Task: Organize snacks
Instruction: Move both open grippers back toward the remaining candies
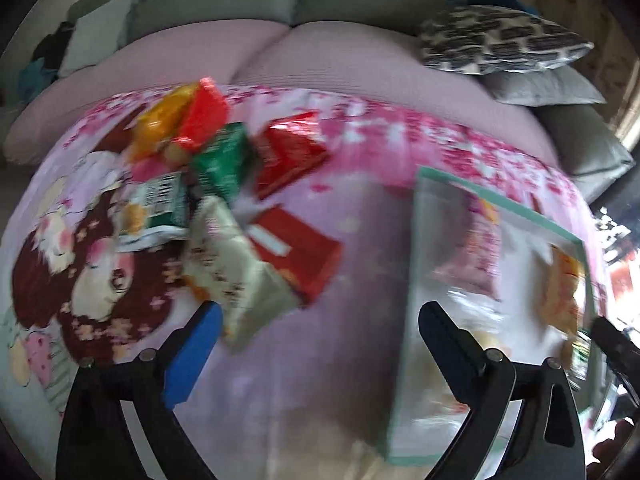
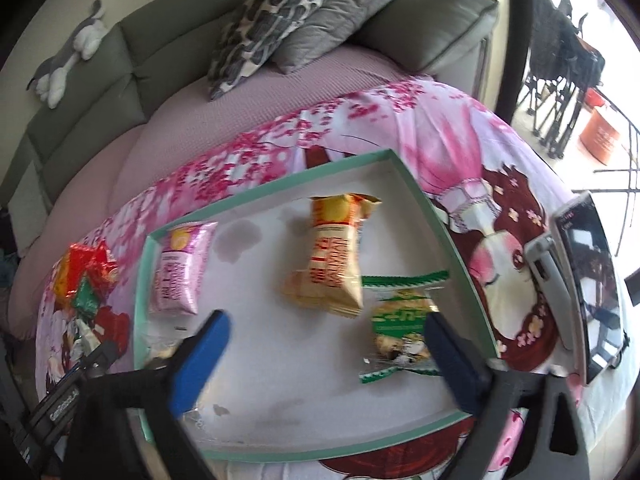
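**Both tongs empty over a half-sorted spread of snacks**

A loose pile of snack packets (image 1: 224,184) lies on the pink printed blanket (image 1: 352,380), ahead and to the left of the left gripper (image 1: 320,344), whose fingers are spread wide with nothing between them. The nearest packet, a cream-coloured one (image 1: 236,268), lies just ahead of the blue-padded finger (image 1: 192,360); red packets (image 1: 296,252) sit beyond and beside it. The left wrist view is blurred, so finer labels cannot be read.

To that gripper's right sits the shallow green-rimmed tray (image 2: 424,204), and the right gripper (image 2: 328,360) hangs over it, also spread and holding nothing. Three packets already lie in the tray: a pink one (image 2: 180,268) ahead and left of the right tongs, an orange-and-cream one (image 2: 332,264) straight ahead, and a green one (image 2: 400,328) against the inner side of the right-hand finger. A phone on a stand (image 2: 580,292) is propped outside the tray, off to the right.

The sorting appears to be in mid-course, between placements: some snacks are in the tray, most remain in the pile. The next move likely calls for the left tongs to reach forward and left, close on the cream packet at its edge without dragging its neighbours, then carry it right, over the rim, into the bare tray floor.
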`<state>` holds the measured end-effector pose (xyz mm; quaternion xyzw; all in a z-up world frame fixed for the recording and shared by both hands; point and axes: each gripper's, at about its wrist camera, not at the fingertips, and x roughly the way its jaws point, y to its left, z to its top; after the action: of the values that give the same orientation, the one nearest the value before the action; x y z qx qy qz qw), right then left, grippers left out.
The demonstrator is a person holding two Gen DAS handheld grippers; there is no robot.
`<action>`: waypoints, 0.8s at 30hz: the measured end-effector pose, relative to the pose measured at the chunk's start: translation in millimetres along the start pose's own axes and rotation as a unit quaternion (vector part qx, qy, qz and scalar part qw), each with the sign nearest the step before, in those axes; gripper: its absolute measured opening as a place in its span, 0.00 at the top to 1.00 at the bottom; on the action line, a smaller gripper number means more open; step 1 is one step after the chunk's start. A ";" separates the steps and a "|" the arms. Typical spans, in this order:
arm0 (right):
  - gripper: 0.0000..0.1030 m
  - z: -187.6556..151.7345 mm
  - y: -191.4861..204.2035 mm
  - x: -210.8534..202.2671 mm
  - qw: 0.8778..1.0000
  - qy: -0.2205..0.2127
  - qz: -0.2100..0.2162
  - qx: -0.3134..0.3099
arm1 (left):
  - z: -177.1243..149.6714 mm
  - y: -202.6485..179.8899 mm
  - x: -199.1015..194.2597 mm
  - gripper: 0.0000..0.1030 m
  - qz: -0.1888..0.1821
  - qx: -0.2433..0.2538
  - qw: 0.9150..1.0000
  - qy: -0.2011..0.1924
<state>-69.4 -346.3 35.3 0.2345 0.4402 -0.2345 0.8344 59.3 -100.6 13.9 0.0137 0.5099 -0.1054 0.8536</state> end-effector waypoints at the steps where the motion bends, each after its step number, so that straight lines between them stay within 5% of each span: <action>1: 0.00 -0.3 5.2 -0.5 1.000 -0.003 0.003 -0.008 | 1.1 5.4 0.4 0.04 0.004 -0.006 1.000 -0.001; 11: 0.00 -6.2 35.4 -0.5 0.999 -0.004 0.038 -0.039 | 7.2 41.8 -3.6 0.04 -0.002 -0.053 0.999 0.005; 24: 0.00 -13.9 69.8 -2.2 0.995 -0.011 0.065 -0.074 | 26.9 104.9 -5.7 0.04 0.050 -0.098 0.994 -0.008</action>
<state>-37.5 -283.1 43.1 0.1976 0.4311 -0.1492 0.8677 100.4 -0.7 22.9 -0.0458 0.5097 -0.0123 0.8590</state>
